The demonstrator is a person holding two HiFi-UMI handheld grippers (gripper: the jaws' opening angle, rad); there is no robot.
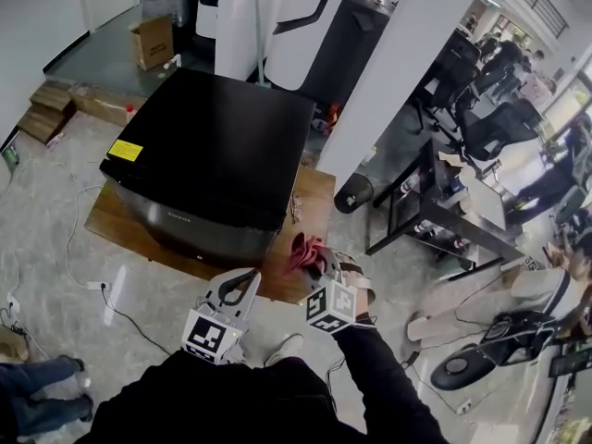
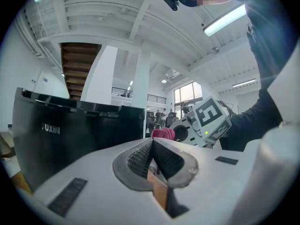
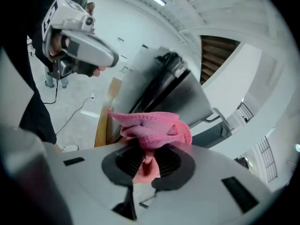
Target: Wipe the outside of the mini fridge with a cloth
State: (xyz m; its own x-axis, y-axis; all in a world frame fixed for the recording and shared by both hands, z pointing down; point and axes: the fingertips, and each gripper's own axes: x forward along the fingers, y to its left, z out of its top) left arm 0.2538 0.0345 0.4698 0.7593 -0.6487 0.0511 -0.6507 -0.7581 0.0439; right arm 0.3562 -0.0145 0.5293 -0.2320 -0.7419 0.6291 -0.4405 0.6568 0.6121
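Head view looks steeply down on the black mini fridge [image 1: 208, 155], which stands on a wooden board [image 1: 111, 222] on the grey floor, with a yellow label [image 1: 125, 150] on its top at the 9 o'clock edge. Both tools sit just off the fridge's 5 o'clock corner. The right gripper [image 1: 316, 255] has its jaws clamped on a bunched pink cloth [image 1: 303, 251]. The right gripper view shows the fabric pinched between the dark pads and spilling out above them, close to the fridge's front corner, though contact with the fridge cannot be made out. The left gripper [image 1: 248, 280] sits at 9 o'clock of the right one, near it but apart. In its own view the two ribbed pads meet at the tips with nothing between them, and the fridge front rises at 10 o'clock. A cardboard box [image 1: 153, 40] stands on the floor at 12 o'clock beyond the fridge, and a white pillar [image 1: 398, 72] rises at 2 o'clock.
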